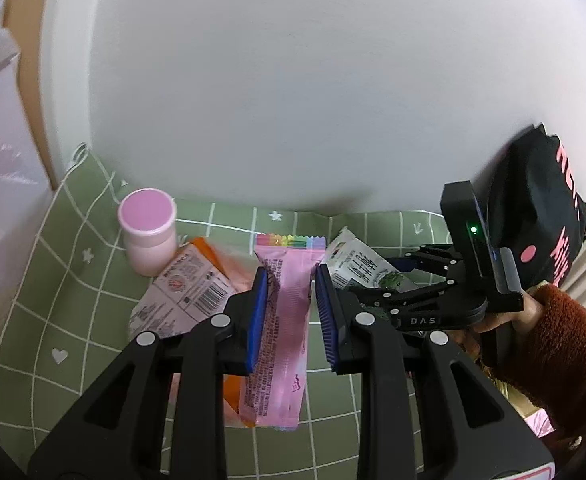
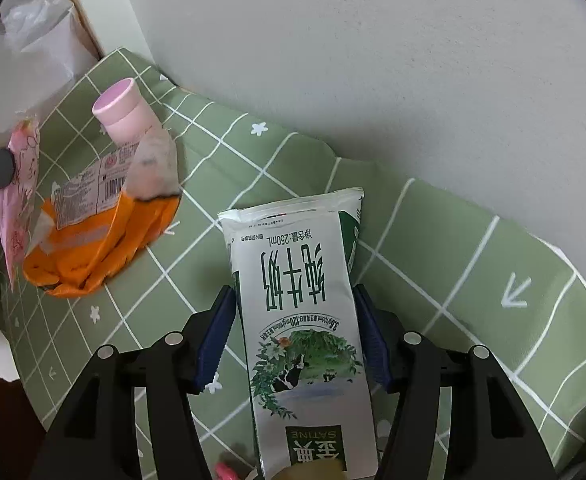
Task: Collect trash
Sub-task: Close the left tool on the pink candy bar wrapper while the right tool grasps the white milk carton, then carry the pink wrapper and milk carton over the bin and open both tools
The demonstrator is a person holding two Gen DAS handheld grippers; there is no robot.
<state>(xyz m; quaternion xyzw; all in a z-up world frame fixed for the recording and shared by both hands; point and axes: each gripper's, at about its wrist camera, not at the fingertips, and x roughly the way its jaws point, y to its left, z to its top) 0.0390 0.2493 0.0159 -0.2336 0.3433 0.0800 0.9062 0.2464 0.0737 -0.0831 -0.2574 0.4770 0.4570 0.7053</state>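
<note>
My left gripper (image 1: 291, 276) is shut on a pink snack wrapper (image 1: 285, 320), which hangs between its blue pads above the cloth. The same wrapper (image 2: 17, 208) shows at the left edge of the right wrist view. A white and green milk carton (image 2: 301, 300) lies flat on the green checked cloth (image 2: 453, 280). My right gripper (image 2: 293, 292) points steeply down over it, its jaws wide open on either side of the carton. In the left wrist view this gripper (image 1: 413, 280) stands at the right above the carton (image 1: 357, 264).
An orange wrapper (image 2: 93, 252) and an upright pink bottle (image 2: 121, 112) sit at the cloth's far left. A white wall rises right behind. A white plastic bag (image 2: 25, 40) is beyond the left edge. A black bag (image 1: 541, 208) hangs at the right, above a rust-coloured sleeve (image 1: 553, 340).
</note>
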